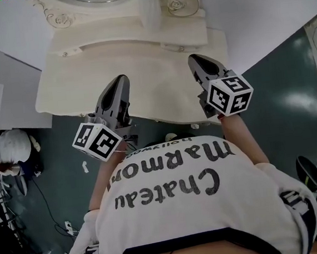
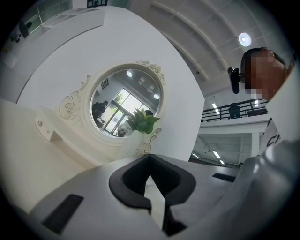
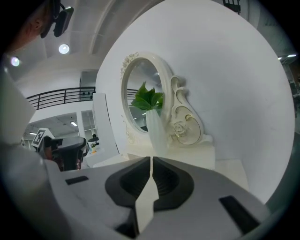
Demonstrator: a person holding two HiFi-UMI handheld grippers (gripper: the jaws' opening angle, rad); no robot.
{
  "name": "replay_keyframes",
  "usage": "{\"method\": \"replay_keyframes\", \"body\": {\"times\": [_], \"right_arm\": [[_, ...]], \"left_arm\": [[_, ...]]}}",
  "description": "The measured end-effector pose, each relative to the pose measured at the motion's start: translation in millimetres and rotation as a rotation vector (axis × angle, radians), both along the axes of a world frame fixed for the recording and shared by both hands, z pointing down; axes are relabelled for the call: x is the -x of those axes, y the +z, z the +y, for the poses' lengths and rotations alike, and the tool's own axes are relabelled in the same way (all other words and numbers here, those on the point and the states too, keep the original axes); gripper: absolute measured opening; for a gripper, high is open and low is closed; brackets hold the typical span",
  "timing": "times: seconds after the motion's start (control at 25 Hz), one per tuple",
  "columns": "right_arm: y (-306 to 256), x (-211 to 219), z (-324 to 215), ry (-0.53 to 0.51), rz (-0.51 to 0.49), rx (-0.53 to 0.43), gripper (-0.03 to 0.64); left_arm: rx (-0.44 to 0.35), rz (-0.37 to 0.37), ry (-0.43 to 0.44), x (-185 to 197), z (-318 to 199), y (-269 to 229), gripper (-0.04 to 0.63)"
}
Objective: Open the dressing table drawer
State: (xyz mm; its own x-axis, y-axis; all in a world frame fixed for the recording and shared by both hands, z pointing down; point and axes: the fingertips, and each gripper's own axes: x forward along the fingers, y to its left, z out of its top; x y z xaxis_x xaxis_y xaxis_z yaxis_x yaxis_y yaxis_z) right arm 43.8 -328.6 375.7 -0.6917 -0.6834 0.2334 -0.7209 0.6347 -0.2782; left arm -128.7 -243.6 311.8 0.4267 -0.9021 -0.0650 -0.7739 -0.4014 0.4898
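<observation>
**Drawer fronts shut, both grippers closed and empty over the desk**

Drawer [image 1: 66,52] fronts that can be made out are small ones with knobs, set in the raised tier under the mirror [image 2: 126,101]. One sits at about 11 o'clock from the left gripper [image 1: 121,79], and both look fully shut. Whether another drawer lies beneath the near edge of the desk [image 1: 142,75] cannot be told, since the top overhangs it.

The person stands close at the desk's 6 o'clock side, with both grippers held out side by side above the bare top, touching nothing. The left gripper points roughly level toward the mirror. Its jaws meet at the tips with nothing between them.

The right gripper [image 1: 194,59] tilts slightly down toward the vase [image 1: 150,10] of green leaves at its 12 o'clock. Its jaws are likewise pressed together and empty.

Closed jaws suit travel. In my judgement they must part before either can pinch a knob, so opening has not yet begun. The left gripper seems better placed for the left drawer.
</observation>
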Motion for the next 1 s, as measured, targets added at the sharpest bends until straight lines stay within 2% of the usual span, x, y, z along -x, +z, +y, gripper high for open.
{"method": "replay_keyframes", "body": {"times": [0.2,0.4,0.44,0.48,0.52,1.0], "right_arm": [[46.9,-3.3,-7.7,-0.017,0.024,0.122,0.031],[89.5,-9.9,-21.8,0.013,0.095,0.189,0.044],[95.8,-9.0,-24.4,0.010,0.099,0.202,0.084],[101.3,-7.8,-26.9,0.004,0.100,0.216,0.169],[105.5,-6.5,-30.0,0.001,0.098,0.227,0.196],[134.1,4.2,-84.1,0.078,-0.021,0.306,0.193]], "left_arm": [[0.035,0.005,-0.025,2.3,-8.3,9.6,0.023],[0.082,0.014,-0.034,5.2,-11.9,22.4,0.023],[0.090,0.016,-0.036,6.7,-12.0,24.0,0.023],[0.095,0.018,-0.040,8.6,-11.8,25.1,0.023],[0.099,0.016,-0.047,11.2,-11.6,26.0,0.023],[0.152,-0.022,-0.144,37.4,-6.1,42.0,0.023]]}}
